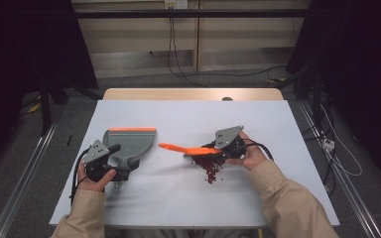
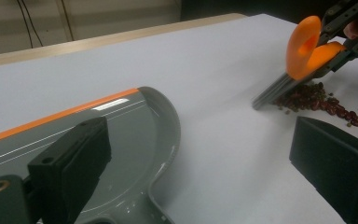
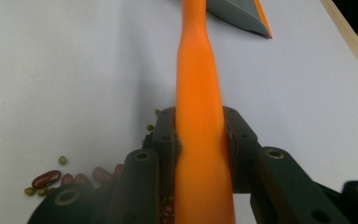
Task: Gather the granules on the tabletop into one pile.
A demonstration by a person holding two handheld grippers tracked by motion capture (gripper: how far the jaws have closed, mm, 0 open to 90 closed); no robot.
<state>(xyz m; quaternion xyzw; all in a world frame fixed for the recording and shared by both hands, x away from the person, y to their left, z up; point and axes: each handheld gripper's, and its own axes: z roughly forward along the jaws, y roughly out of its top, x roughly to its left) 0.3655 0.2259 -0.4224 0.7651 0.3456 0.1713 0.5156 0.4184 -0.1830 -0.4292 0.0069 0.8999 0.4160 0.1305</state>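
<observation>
Beans (image 1: 209, 165), dark red kidney beans with a few small green ones mixed in, lie in a loose pile on the white table (image 1: 188, 198) right of centre, with the grey bristles of an orange-handled brush (image 1: 184, 148) resting at the pile's edge. Jaws of the right gripper (image 1: 226, 147) are clamped on the brush handle, which points left toward a grey dustpan (image 1: 129, 140) with an orange lip. That dustpan's handle sits at the left gripper (image 1: 110, 165), though whether its jaws actually press on the handle cannot be told.

A grey dustpan (image 1: 129, 141) with orange edge, an orange-handled brush (image 1: 188, 148), dark red beans (image 1: 209, 166), white table (image 1: 188, 198).
</observation>
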